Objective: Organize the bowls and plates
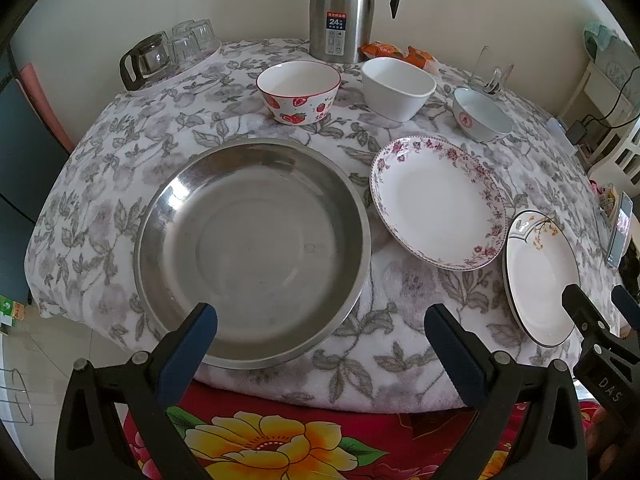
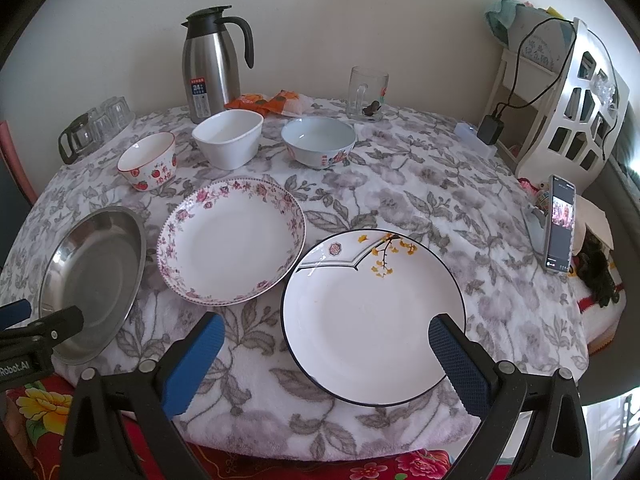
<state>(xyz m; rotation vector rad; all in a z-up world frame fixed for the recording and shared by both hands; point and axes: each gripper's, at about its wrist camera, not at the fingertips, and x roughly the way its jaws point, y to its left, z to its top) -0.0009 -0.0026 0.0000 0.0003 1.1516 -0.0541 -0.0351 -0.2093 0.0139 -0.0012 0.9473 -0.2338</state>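
A steel basin (image 1: 252, 252) lies at the table's near left, with my left gripper (image 1: 320, 320) open just short of its near rim. Right of it sit a pink-flowered plate (image 1: 438, 204) and a white plate with yellow blossoms (image 2: 372, 316). My right gripper (image 2: 328, 336) hovers open over that blossom plate's near edge, holding nothing. Behind stand a strawberry bowl (image 1: 298, 90), a square white bowl (image 1: 396, 86) and a pale blue bowl (image 1: 482, 114). In the right wrist view the same basin (image 2: 92, 280), flowered plate (image 2: 232, 248) and bowls appear.
A steel thermos jug (image 1: 344, 8) stands at the back, with orange snack packets (image 2: 268, 102) beside it. A tray of upturned glasses and a glass pot (image 1: 148, 58) sits far left, a glass mug (image 2: 366, 94) far right. A phone (image 2: 560, 228) leans at the right edge near a white rack (image 2: 576, 96).
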